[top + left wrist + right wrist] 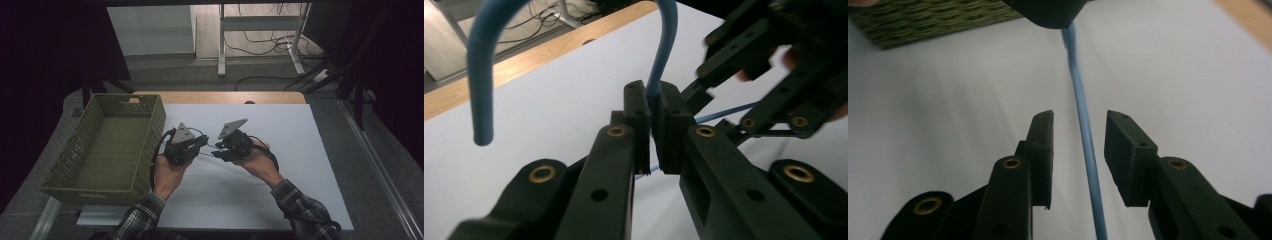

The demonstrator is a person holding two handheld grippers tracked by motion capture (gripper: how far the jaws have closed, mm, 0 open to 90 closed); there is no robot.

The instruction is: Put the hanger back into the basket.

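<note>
A thin blue cable [664,50] loops up over the white sheet, and its free end [481,135] hangs down at the left of the left gripper view. My left gripper [655,100] is shut on this cable, with both pads pressed against it. In the right gripper view the same cable [1084,130] runs straight between the jaws of my right gripper [1079,117], which is open, the pads standing apart from it on either side. In the high view both grippers, left [202,142] and right [216,151], face each other closely above the middle of the sheet.
A green woven basket [150,145] stands at the left, close to my left hand. The white sheet [290,150] covers a wooden table [220,97]. Beyond the table lie floor cables and a desk frame [260,22].
</note>
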